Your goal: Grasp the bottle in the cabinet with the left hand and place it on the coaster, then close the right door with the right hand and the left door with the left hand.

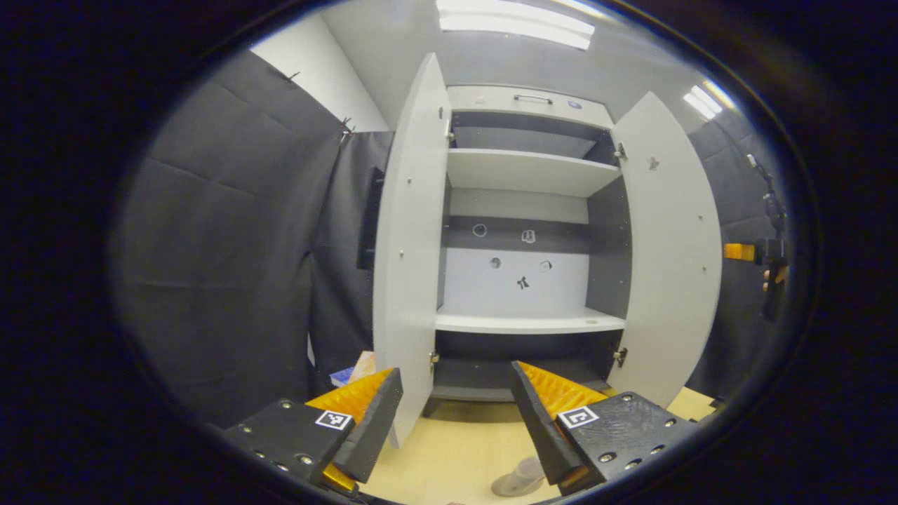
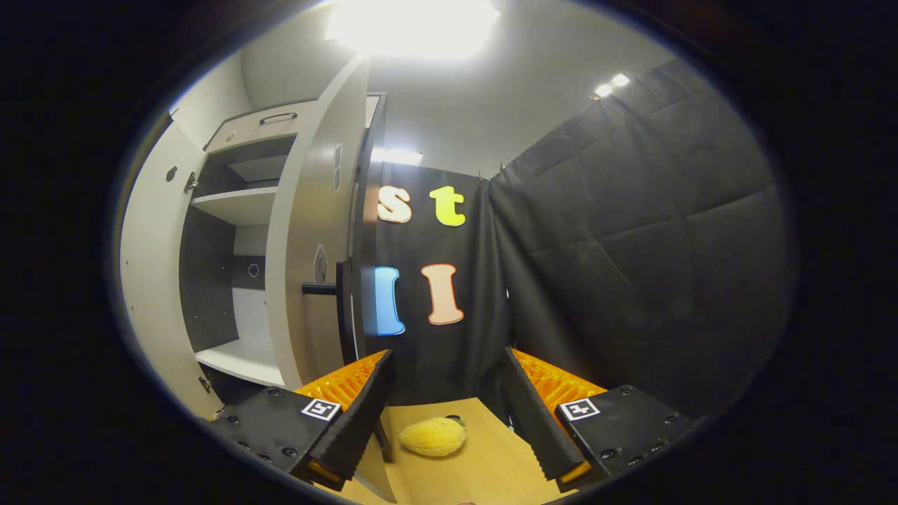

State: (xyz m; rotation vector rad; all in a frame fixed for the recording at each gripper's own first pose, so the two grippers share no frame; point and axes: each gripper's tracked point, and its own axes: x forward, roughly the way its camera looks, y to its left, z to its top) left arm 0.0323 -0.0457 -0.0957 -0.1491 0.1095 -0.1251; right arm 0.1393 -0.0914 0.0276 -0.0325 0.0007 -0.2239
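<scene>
Left gripper view, bottle point(image 1: 520, 477) between, below fingers point(image 1: 540, 414)

left gripper view: faces open cabinet point(image 1: 526, 231) head-on, near | right gripper view: beside it, oblique

The tall cabinet point(image 1: 526, 175) has pale grey-white doors and shelves, with dark charcoal side walls and a dark band across its white back panel. The flat wooden tabletop point(image 1: 456, 442) beneath it is a light yellowish tan. A small translucent greyish bottle point(image 1: 519, 478) lies on that tan surface. In the right gripper view, a fuzzy yellow mango-shaped toy point(image 2: 433, 436) rests on the same pale wood point(image 2: 484, 470). Quilted dark grey padding point(image 2: 645, 245) covers the booth walls, stitched in large squares.
</scene>
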